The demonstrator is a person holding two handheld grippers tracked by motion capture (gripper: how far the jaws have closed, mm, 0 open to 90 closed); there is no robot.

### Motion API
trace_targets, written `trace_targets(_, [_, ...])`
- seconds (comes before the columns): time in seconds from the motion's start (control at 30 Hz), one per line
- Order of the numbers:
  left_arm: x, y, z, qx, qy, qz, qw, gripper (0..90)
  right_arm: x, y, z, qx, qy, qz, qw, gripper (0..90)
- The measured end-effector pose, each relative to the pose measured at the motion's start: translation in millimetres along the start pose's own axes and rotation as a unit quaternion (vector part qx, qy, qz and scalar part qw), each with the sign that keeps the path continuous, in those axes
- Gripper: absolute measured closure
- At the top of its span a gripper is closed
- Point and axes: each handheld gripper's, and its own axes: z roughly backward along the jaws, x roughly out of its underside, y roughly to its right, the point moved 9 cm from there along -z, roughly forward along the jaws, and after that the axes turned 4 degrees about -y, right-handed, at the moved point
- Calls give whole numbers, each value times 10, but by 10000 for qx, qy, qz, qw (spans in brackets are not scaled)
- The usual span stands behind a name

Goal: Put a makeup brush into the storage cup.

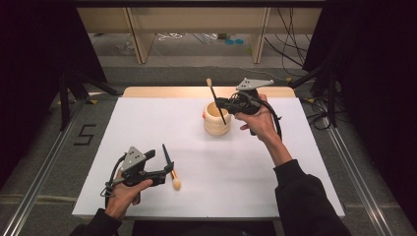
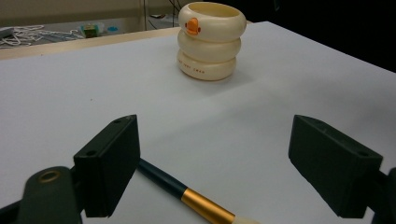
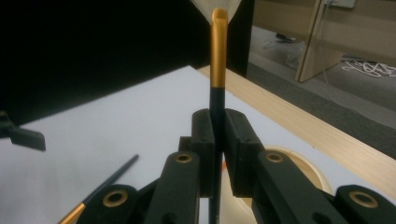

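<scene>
A cream ringed cup (image 1: 217, 119) with an orange duck bill stands at the back middle of the white table (image 1: 206, 162). My right gripper (image 1: 221, 103) is shut on a dark-handled makeup brush (image 1: 215, 101). That brush is held nearly upright, bristles up, with its handle end reaching down into the cup. In the right gripper view its gold ferrule (image 3: 217, 51) rises above the shut gripper (image 3: 218, 126). A second brush (image 1: 169, 168) lies on the table at the front left. My left gripper (image 1: 164, 175) stands open around it, with the brush (image 2: 187, 198) close to the left jaw and the cup (image 2: 211, 39) ahead.
The table's wooden far edge (image 1: 162, 91) runs behind the cup. Beyond it the floor holds wooden furniture legs (image 1: 135, 39) and loose cables. Black stands (image 1: 66, 93) flank the table, and metal rails (image 1: 351, 162) run along both sides.
</scene>
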Motion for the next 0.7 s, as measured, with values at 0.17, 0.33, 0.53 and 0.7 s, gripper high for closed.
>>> trace_targets(0.17, [-1,-1,0,-4,2,14,10000,165,-85,67,-22,70,109,25,9999,832])
trace_targets(0.33, [-2,0,-5,-1,19,-1,10000,166,-129,129,-64,94,257,-84,9996,832])
trace_targets(0.53, [-16,-27,-7,-53,53,-99,9999,166,-99,266,-111,214,320,-202,9991,832])
trace_targets(0.7, [-3,-7,-10,-3,15,-22,10000,166,-89,368,-144,328,407,-286,9982,832])
